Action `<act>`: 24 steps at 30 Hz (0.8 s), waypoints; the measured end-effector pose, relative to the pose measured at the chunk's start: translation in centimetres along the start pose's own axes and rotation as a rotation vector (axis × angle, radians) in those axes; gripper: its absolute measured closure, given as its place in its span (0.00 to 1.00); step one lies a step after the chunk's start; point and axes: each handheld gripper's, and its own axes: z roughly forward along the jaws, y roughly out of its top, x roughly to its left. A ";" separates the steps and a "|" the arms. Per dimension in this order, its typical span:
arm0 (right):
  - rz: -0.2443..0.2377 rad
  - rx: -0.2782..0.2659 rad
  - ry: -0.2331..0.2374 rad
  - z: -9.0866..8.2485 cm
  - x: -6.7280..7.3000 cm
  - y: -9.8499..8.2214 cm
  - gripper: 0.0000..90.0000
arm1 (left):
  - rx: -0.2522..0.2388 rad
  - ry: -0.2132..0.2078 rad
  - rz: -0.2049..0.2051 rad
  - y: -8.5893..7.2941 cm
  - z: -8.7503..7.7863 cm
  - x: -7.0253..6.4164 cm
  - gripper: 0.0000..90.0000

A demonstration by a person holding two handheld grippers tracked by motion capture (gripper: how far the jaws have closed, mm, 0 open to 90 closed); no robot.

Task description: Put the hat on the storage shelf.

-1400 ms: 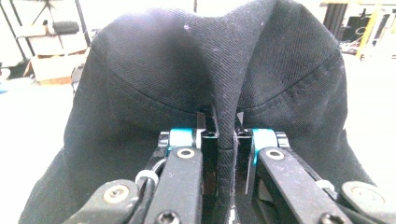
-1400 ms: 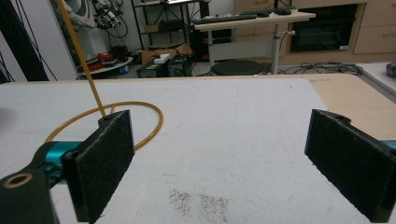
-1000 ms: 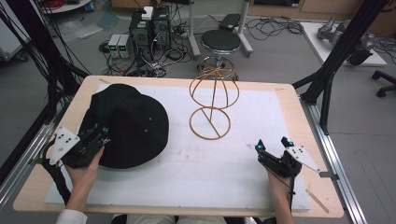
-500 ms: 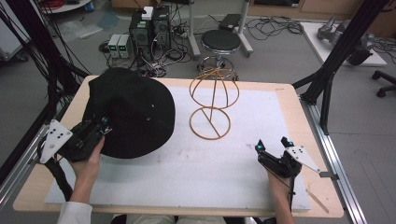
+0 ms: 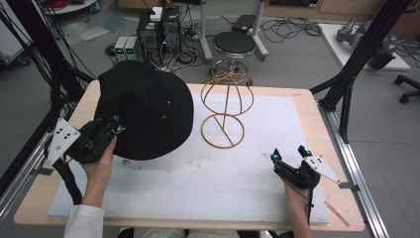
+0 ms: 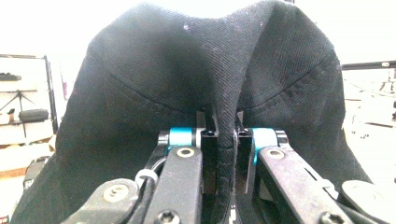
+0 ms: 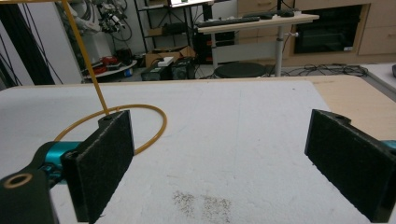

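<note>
Hat (image 5: 146,111) lifting — stand (image 5: 225,111) lying just right.
Your left gripper (image 5: 106,131) is clamping its brim; right gripper (image 5: 288,154) is idling, gaping.

Black hat (image 6: 154,88) matt twill cloth; wire stand (image 5: 225,110) smooth yellow; table (image 5: 317,106) pale wood

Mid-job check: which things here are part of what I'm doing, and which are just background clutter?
In the job:
black hat, clamped at its brim in the left tool
yellow wire hat stand
right tool, open, resting on the white mat

Just about:
round stool
computer boxes
floor cables
</note>
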 end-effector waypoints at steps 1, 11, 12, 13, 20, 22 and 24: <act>0.002 0.002 0.002 0.0 0.0 0.0 0.08 | -0.003 -0.004 0.003 0.2 0.2 -0.1 0.96; 0.012 -0.001 0.009 0.0 0.0 0.0 0.08 | -0.030 -0.026 0.032 2.0 2.6 -1.3 0.96; 0.010 -0.003 0.011 0.0 0.0 0.0 0.08 | -0.031 -0.030 0.027 2.1 2.8 -1.3 0.96; 0.010 -0.006 0.011 0.0 0.0 0.0 0.08 | -0.031 -0.033 0.026 2.2 3.1 -1.4 0.96; 0.003 -0.006 0.014 -0.1 0.2 0.0 0.08 | -0.041 -0.056 0.034 3.1 4.8 -2.0 0.96; 0.004 -0.007 0.013 0.0 0.2 0.0 0.08 | -0.040 -0.059 0.040 3.4 5.4 -2.3 0.96; 0.005 -0.008 0.014 0.0 0.2 0.0 0.08 | -0.042 -0.067 0.044 3.6 5.9 -2.5 0.96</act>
